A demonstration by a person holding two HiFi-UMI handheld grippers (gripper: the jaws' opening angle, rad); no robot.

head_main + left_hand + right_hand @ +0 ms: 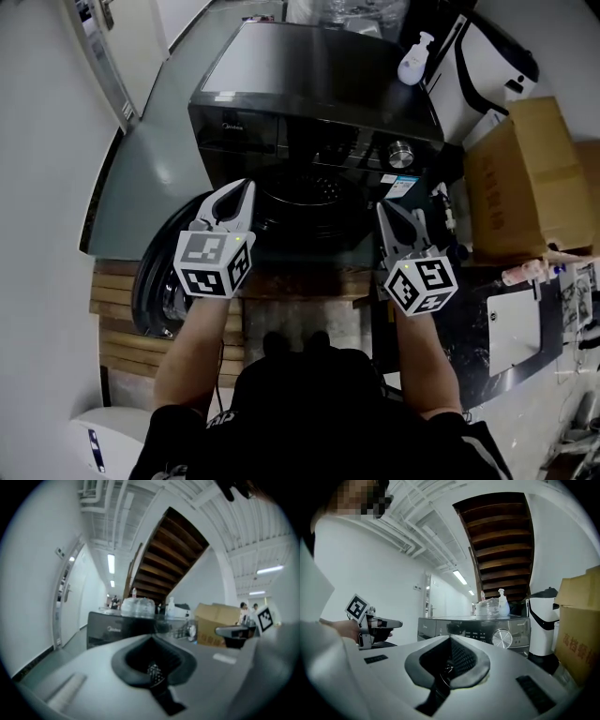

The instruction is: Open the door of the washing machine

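The dark front-loading washing machine [319,89] stands ahead of me, its drum opening [305,192] exposed. Its round door [155,272] hangs swung out to the left, low beside my left arm. My left gripper [236,197] is held level in front of the opening's left side, jaws shut and empty. My right gripper [386,211] is at the opening's right side, below the control knob [401,153], also shut with nothing in it. The machine's front panel [112,630] shows past the closed left jaws in the left gripper view. The right gripper view shows the knob [502,638] and the left gripper [391,623].
A white pump bottle [415,58] stands on the machine's top at the back right. Right of the machine are a white and black appliance [497,56] and a cardboard box [525,178]. Wooden slats [122,319] lie under the door at left, by a white wall [47,141].
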